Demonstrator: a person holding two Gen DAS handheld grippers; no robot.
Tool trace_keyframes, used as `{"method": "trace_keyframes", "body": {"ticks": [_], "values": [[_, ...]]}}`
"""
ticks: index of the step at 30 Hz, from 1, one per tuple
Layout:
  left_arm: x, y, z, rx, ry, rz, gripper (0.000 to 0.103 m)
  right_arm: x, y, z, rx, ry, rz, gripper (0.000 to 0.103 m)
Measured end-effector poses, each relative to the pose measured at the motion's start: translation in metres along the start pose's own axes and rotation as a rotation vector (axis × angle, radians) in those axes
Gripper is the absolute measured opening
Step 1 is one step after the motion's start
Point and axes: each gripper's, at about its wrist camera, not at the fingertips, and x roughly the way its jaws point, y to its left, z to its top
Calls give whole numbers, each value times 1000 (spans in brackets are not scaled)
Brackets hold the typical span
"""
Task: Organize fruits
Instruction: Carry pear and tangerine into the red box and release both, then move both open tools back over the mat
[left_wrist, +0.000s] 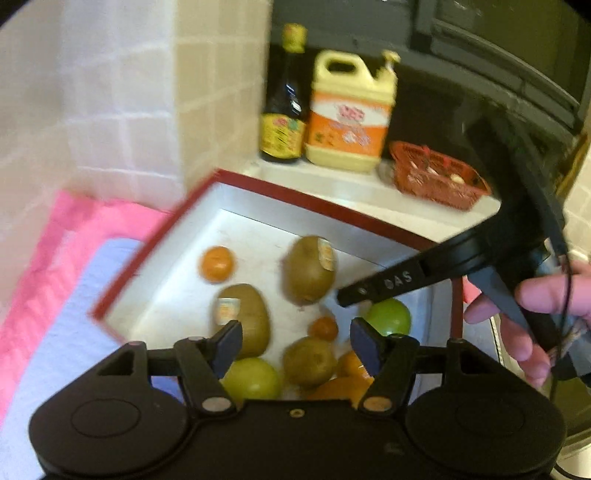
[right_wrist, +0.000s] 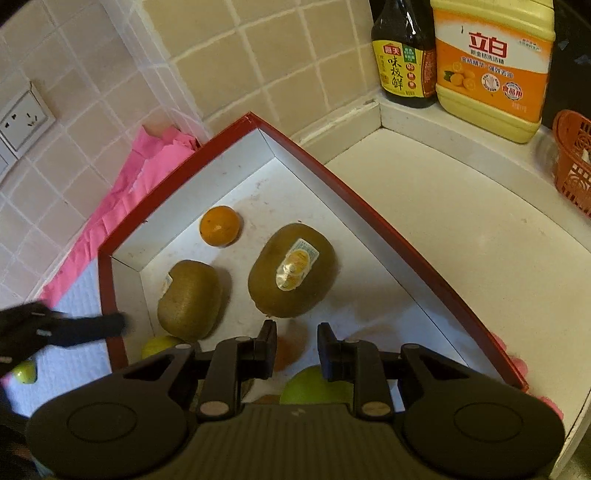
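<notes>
Left wrist view: my left gripper (left_wrist: 295, 341) stands with its jaws apart and nothing between them, above the red-rimmed white cardboard box (left_wrist: 155, 254). Inside lie three brown kiwis (left_wrist: 310, 269), two green apples (left_wrist: 391, 315) and small orange tangerines (left_wrist: 217, 264). The right gripper (left_wrist: 345, 297) reaches in from the right, carried by a hand (left_wrist: 524, 325).

Right wrist view: my right gripper (right_wrist: 297, 345) has its jaws drawn close together, holding nothing, over a green apple (right_wrist: 314, 386). Only this view shows a small green fruit (right_wrist: 25, 371) outside the box on the white cloth (right_wrist: 74, 363), and a wall socket (right_wrist: 22, 120).
</notes>
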Motion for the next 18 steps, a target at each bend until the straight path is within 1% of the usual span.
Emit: {"method": "trace_keyframes", "body": {"ticks": [2, 4, 7, 13, 16, 18], "values": [[-23, 4, -5, -7, -27, 45, 77, -5, -1, -1, 25, -6, 16, 27], [-48, 7, -13, -13, -56, 91, 77, -15, 2, -2, 19, -26, 26, 27], [-85, 18, -26, -47, -92, 165, 77, -31, 14, 0, -11, -60, 30, 32], [-152, 54, -61, -175, -157, 302, 77, -56, 46, -1, -66, -100, 56, 35], [-187, 73, -83, -257, -190, 365, 77, -64, 73, -7, -116, -109, 90, 40], [-211, 82, -98, -303, -206, 415, 77, -67, 93, -14, -157, -109, 119, 45]]}}
